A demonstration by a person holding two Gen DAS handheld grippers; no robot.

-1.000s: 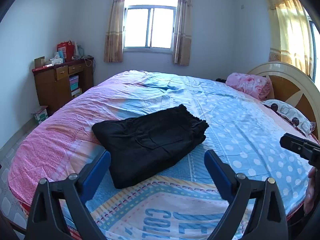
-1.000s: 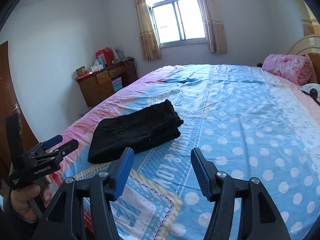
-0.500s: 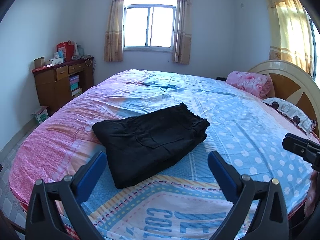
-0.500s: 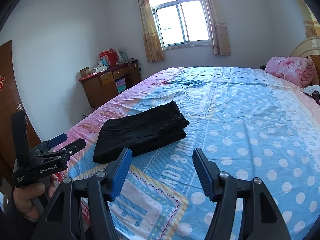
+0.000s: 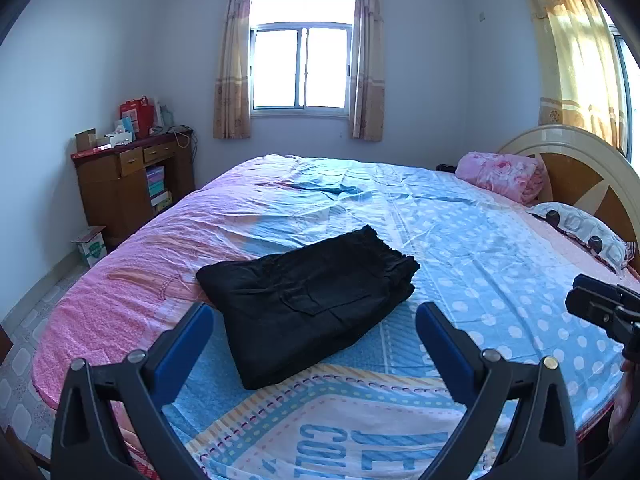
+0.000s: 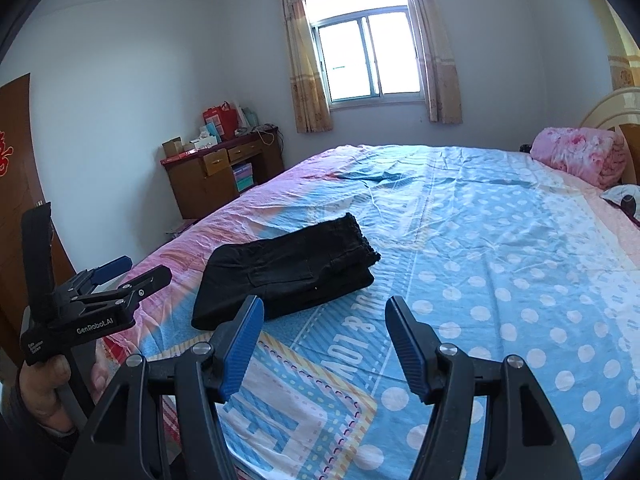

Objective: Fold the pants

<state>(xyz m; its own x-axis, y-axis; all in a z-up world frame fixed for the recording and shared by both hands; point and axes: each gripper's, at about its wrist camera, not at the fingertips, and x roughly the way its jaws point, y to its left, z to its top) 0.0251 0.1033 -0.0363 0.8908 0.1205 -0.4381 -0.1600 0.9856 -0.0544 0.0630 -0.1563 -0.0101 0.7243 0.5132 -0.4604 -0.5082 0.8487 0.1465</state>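
Note:
The black pants lie folded in a compact rectangle on the bed, with the gathered waistband at the far right end; they also show in the right wrist view. My left gripper is open and empty, held above the bed's near edge, short of the pants. My right gripper is open and empty, to the right of the pants and apart from them. Each gripper shows at the edge of the other's view, the right gripper and the left gripper.
The bed has a pink and blue dotted sheet. A rolled pink blanket and a pillow lie by the headboard. A wooden desk with boxes stands at the left wall, and a carton sits on the floor.
Both grippers have drawn back and up from the bed a little; the pants look smaller and farther. The pants have not moved.

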